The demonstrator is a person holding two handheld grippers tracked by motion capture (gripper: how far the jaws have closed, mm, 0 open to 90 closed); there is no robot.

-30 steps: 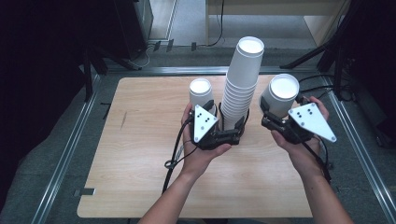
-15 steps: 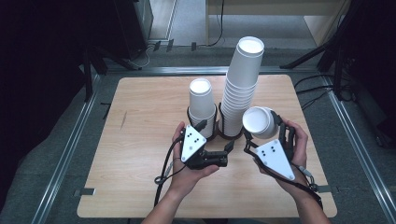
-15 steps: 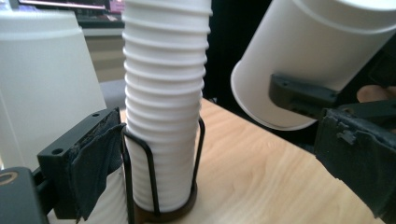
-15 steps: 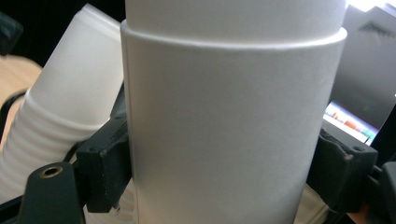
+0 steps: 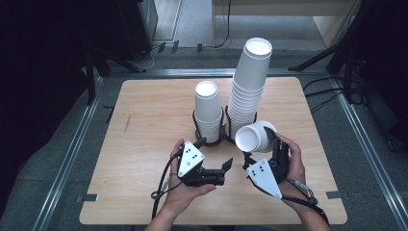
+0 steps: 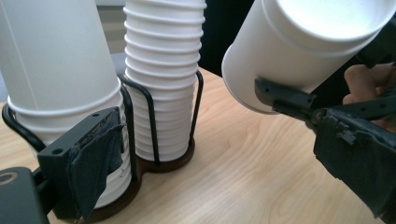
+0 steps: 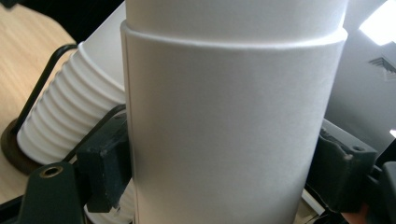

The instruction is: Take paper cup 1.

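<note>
One paper cup point(image 5: 254, 136) lies tilted in the right gripper point(image 5: 267, 144), bottom leftward.

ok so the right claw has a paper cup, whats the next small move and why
Probably turn the right claw to bring the held cup upright, then set it on the table in front of the rack. The claw is shut on the cup, which lies tilted on its side just above the wood, clear of the short stack and tall stack.

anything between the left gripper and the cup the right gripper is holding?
Nothing: in the high view, bare table separates the left gripper from the cup clamped in the right gripper; the left gripper view shows open air there.
</note>
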